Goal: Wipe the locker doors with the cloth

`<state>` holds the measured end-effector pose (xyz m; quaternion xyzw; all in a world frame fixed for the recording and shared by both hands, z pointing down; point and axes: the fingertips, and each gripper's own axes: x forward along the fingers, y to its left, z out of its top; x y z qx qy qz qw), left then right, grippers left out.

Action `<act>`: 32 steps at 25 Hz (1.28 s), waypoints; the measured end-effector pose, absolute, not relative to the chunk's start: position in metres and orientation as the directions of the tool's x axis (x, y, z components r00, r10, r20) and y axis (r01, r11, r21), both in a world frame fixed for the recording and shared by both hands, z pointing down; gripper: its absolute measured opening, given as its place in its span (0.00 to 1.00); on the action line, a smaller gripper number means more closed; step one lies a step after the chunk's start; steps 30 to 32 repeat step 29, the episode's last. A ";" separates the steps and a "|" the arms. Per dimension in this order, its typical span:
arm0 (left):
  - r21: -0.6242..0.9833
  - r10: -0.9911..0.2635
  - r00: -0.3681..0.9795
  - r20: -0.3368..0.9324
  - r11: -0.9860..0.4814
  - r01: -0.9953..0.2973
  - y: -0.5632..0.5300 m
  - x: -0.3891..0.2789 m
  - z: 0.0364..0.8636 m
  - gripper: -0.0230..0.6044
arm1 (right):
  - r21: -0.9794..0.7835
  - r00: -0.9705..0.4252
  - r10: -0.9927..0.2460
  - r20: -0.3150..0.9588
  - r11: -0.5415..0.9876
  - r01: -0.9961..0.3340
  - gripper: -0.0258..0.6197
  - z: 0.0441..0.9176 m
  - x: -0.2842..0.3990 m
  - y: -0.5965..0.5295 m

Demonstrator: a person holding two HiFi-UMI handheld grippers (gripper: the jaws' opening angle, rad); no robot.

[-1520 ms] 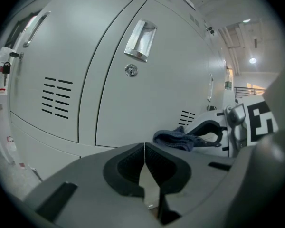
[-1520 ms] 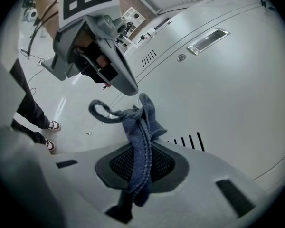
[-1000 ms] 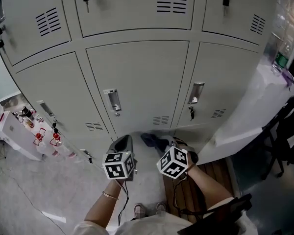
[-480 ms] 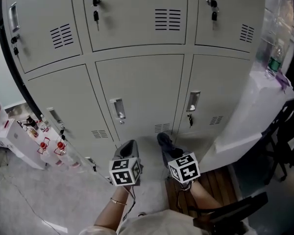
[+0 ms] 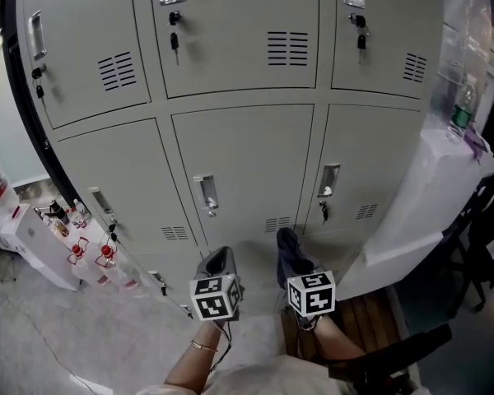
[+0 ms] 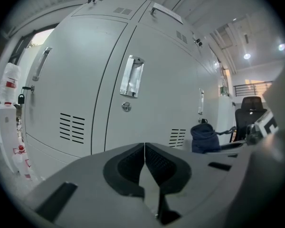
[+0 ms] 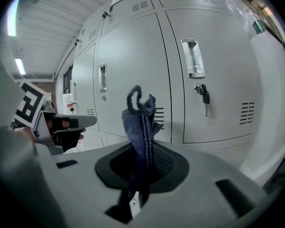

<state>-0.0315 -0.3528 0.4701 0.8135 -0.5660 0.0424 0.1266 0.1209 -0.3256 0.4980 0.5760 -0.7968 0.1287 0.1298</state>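
Within right gripper (image 7: 142, 151) (clamped): cloth (image 7: 138, 115)

Locker doors (image 5: 243, 64) fill the front, in rows. Left gripper (image 5: 221, 260) & right gripper (image 5: 293, 263) sit low, side by side, before the mid-column door (image 5: 247, 163). Cloth (image 5: 286, 245) is in right gripper's jaws (sticks out twd the doors). Bottles (image 5: 86, 249) are left of lockers, covered table (image 5: 432, 188) to the right.

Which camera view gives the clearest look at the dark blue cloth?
The right gripper view: the cloth stands central, pinched in the right claw. In the head view the cloth is a small dark bundle; in the left gripper view, small and off-centre.
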 end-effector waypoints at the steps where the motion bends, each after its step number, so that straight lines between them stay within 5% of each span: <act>1: 0.159 -0.911 0.355 0.212 -0.327 -0.932 -0.353 -0.032 0.470 0.05 | -0.057 -0.301 -0.885 0.355 0.301 -0.952 0.11 0.499 0.121 -0.325; 32: 0.187 -0.902 0.365 0.230 -0.328 -0.926 -0.352 -0.037 0.484 0.05 | -0.011 -0.243 -0.915 0.322 0.253 -0.967 0.10 0.486 0.127 -0.326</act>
